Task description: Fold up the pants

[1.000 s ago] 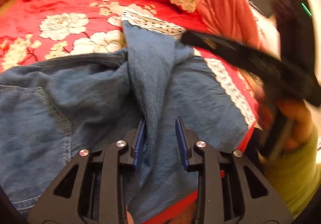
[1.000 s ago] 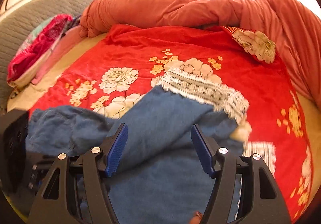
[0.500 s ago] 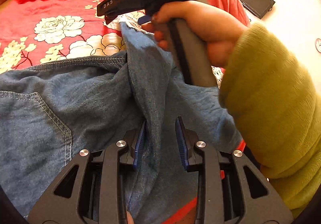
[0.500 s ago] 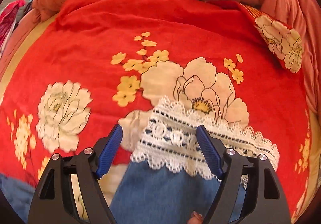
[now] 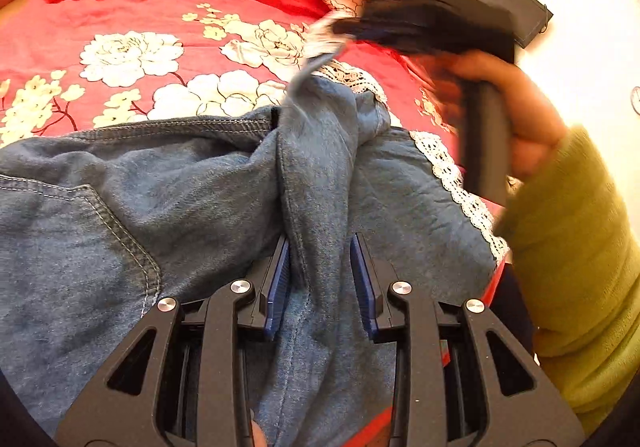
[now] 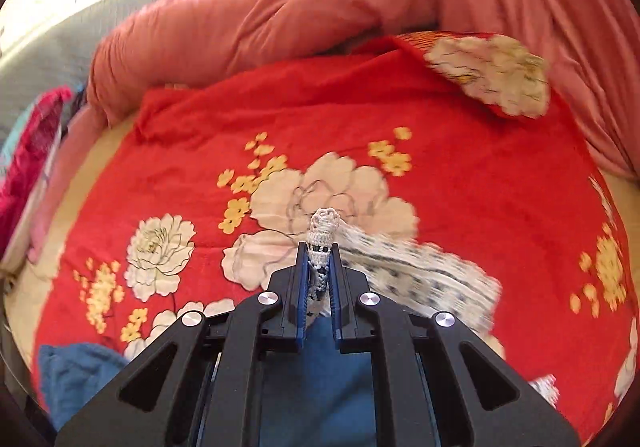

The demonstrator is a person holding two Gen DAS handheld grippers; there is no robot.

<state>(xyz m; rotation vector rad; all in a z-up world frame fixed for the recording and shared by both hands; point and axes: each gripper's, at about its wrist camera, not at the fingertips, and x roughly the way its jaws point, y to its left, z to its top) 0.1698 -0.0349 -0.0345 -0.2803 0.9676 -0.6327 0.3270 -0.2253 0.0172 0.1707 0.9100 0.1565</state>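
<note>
Our right claw (image 6: pixel 319 271) pinches the lace hem (image 6: pixel 324 235) of the denim pants (image 5: pixel 200 207) on the bed (image 6: pixel 500 207); our left claw (image 5: pixel 319 271), parted, straddles a ridge of denim. We should lift the hem evenly, keeping the leg untwisted.

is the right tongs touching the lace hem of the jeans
Touching: the right wrist view shows the right tongs shut on the lace hem, lace bunched between both pads.
</note>
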